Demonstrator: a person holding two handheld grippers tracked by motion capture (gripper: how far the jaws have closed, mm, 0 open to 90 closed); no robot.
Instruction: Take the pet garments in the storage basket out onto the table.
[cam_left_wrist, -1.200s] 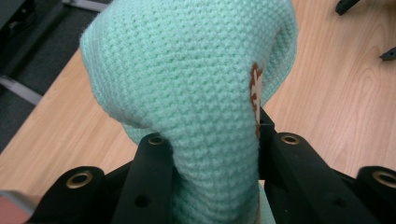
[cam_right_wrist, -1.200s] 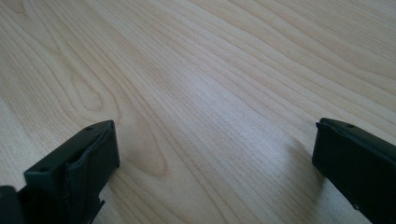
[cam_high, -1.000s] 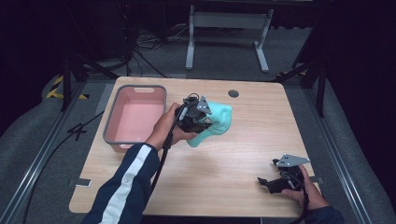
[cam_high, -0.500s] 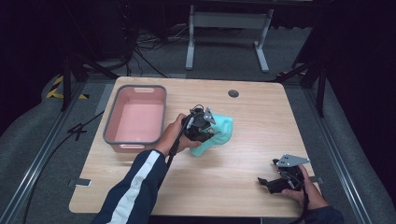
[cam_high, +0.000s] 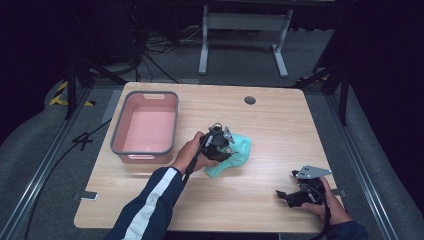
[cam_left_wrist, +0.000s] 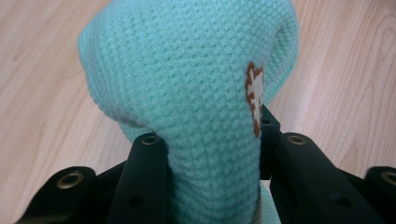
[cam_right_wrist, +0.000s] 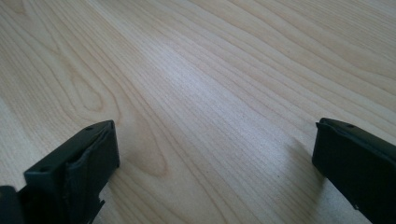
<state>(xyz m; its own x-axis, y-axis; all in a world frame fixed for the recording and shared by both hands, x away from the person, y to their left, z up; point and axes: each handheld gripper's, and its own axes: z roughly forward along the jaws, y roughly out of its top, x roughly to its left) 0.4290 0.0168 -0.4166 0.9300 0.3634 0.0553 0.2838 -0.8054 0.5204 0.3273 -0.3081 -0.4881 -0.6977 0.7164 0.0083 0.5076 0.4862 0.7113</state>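
Left claw (cam_left_wrist: 212, 154), jaws just easing apart, is gripping the mint knitted cloth (cam_left_wrist: 196, 93); lower it flat onto the worktop (cam_high: 280, 120), at three o'clock of the pink tub (cam_high: 145, 125). Right claw (cam_right_wrist: 215, 154) is resting released.

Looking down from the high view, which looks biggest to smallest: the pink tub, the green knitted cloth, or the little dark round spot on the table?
1. pink tub, plainly the largest.
2. green knitted cloth, bunched up and partly hidden by the left gripper, so its full size is uncertain.
3. dark round spot, by far the smallest.
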